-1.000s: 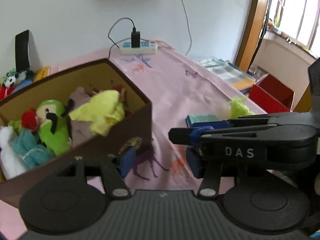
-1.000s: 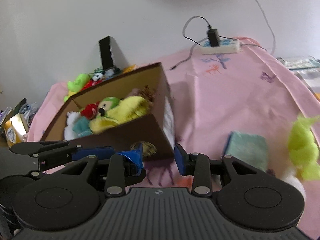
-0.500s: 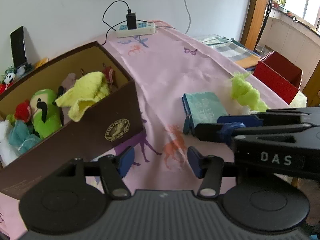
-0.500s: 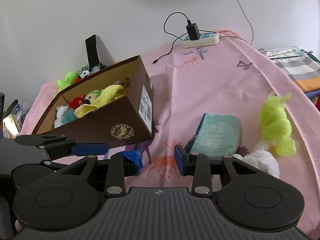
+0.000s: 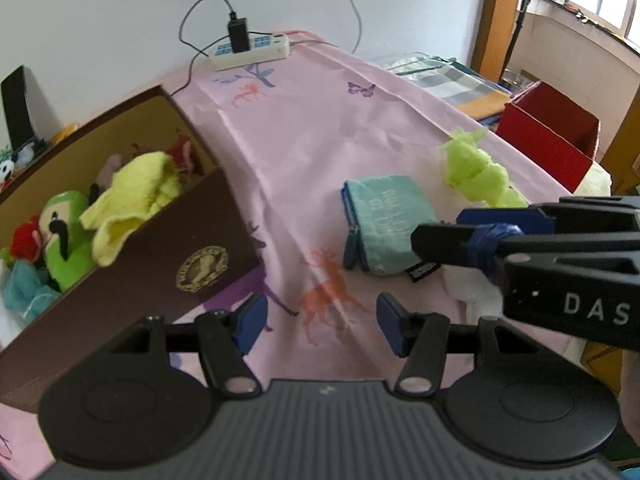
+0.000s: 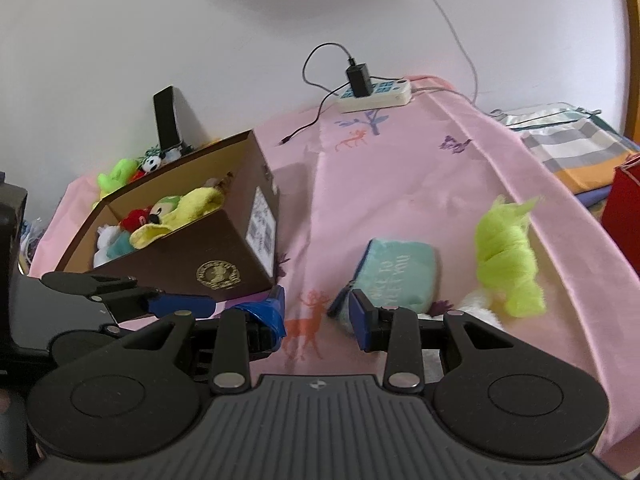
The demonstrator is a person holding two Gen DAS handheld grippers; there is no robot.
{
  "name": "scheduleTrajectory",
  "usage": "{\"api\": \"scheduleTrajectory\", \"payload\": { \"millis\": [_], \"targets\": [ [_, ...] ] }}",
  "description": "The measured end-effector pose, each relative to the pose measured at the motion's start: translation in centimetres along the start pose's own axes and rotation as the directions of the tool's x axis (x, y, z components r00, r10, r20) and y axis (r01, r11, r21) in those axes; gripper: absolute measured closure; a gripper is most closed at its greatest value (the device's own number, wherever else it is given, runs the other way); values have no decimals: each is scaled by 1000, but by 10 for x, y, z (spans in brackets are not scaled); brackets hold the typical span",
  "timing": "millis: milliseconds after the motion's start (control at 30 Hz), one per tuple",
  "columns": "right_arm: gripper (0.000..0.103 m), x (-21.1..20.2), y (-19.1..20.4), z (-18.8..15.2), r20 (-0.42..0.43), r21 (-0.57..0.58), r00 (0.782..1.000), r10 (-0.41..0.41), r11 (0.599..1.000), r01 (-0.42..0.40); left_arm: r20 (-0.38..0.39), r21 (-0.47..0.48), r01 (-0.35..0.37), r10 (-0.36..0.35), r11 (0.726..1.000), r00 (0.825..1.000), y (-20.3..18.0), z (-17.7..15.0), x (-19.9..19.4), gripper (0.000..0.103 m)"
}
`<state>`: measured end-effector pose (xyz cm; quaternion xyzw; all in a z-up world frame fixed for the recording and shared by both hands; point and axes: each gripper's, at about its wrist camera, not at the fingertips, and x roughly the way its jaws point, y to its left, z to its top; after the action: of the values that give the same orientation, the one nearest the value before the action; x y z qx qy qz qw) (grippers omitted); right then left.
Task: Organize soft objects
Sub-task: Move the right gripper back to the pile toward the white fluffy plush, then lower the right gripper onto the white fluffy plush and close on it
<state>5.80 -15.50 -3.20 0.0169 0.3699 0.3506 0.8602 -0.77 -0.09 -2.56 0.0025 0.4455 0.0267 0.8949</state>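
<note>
Pink cloth [image 5: 320, 128] printed with deer and butterflies, spread over the bench. Toward the left edge, an open brown cardboard box [image 5: 160, 264] with a gold emblem on its near wall. Inside, packed together: a floppy yellow cloth toy [image 5: 132, 200] draped over the near rim, a green plush figure [image 5: 66, 232], bits of red, teal and white plush. At the far edge by the wall, a white power strip [image 5: 250, 50] with a black charger plugged in.

Out on the cloth, right of the box and apart from it: a flat teal fabric pouch with a blue zip edge [image 5: 384, 220], lying flat. Just beyond it toward the right edge, a lime-green fluffy toy [image 5: 476, 172]. Beside the pouch's near right corner, a white fluffy toy [image 6: 480, 308], partly hidden.

Left hand-held gripper [image 5: 320, 324]: blue pads spread apart over bare cloth near the box's front corner, nothing between them. Right hand-held gripper [image 6: 318, 318]: pads parted, empty, hovering at the near end of the pouch; no contact visible. Off the right edge, a red box [image 5: 548, 132].
</note>
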Motion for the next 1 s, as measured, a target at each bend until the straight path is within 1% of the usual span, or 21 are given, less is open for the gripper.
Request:
{"api": "scheduleTrajectory", "payload": {
  "millis": [233,467,567,667,767,867,1000],
  "targets": [
    [85,-12,-19,1,24,32,998,-53,998,52,-11,51,42,-42,998,999,-19,9,9,43],
    [85,-21,-44,-2,30,84,992,-120,990,117,-28,71,104,-102,992,994,-30,14,17,42],
    [85,-24,-60,-5,20,138,989,-144,981,140,-26,81,143,-141,986,990,-35,16,17,42],
    [85,-23,-79,-9,-14,220,988,-157,963,156,-21,93,191,-189,977,982,-39,17,17,41],
    [85,-20,-92,-13,-45,302,988,-149,940,155,-23,107,237,-236,965,971,-44,18,18,41],
    [85,-15,-100,-14,-63,369,991,-120,920,135,-40,131,280,-277,951,960,-54,18,23,41],
    [84,-5,-105,-14,-83,423,995,-51,902,82,-73,157,310,-302,938,950,-65,17,32,41]
  ]
}}
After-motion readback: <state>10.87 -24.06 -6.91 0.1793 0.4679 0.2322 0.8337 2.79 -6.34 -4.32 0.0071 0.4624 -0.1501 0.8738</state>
